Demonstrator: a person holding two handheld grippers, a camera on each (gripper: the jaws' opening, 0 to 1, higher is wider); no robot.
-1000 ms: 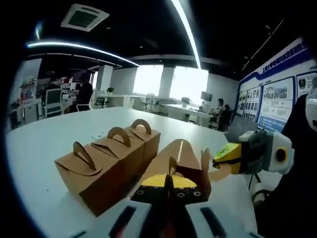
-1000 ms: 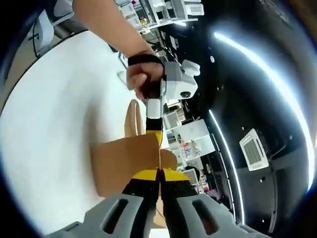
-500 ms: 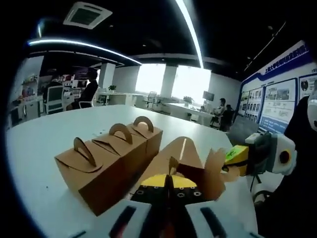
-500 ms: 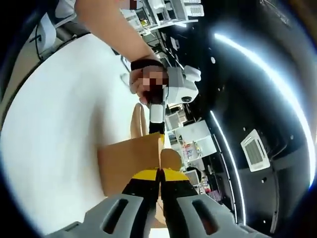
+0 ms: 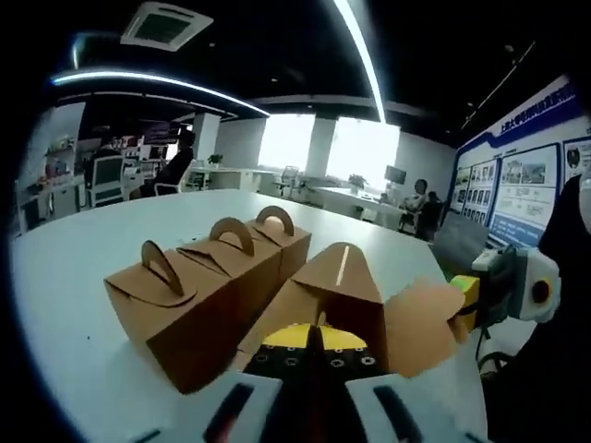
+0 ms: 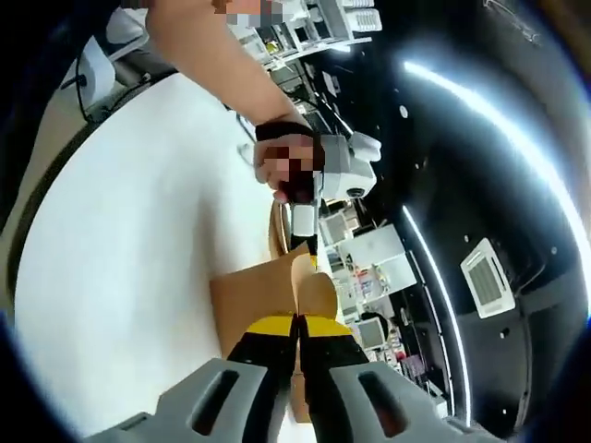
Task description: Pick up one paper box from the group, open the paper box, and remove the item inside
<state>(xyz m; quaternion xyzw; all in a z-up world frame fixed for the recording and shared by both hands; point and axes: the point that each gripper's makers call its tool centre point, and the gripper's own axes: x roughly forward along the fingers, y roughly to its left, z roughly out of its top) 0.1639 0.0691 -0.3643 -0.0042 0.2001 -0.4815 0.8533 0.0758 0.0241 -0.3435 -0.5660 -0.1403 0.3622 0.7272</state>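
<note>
No text can be read with any certainty. In the left gripper view, at the right edge of the frame, a blue wall board [image 5: 540,152] carries a line of white characters along its upper band, too small and blurred to make out, and below it hang framed poster panels [image 5: 506,185] whose print is likewise illegible. The brown paper boxes [image 5: 208,286] in the lower left middle bear no lettering on the faces that show.

A white table [image 5: 83,268] spans the lower left; a ceiling vent [image 5: 162,25] sits upper left, blue wall posters [image 5: 517,175] at right.
</note>
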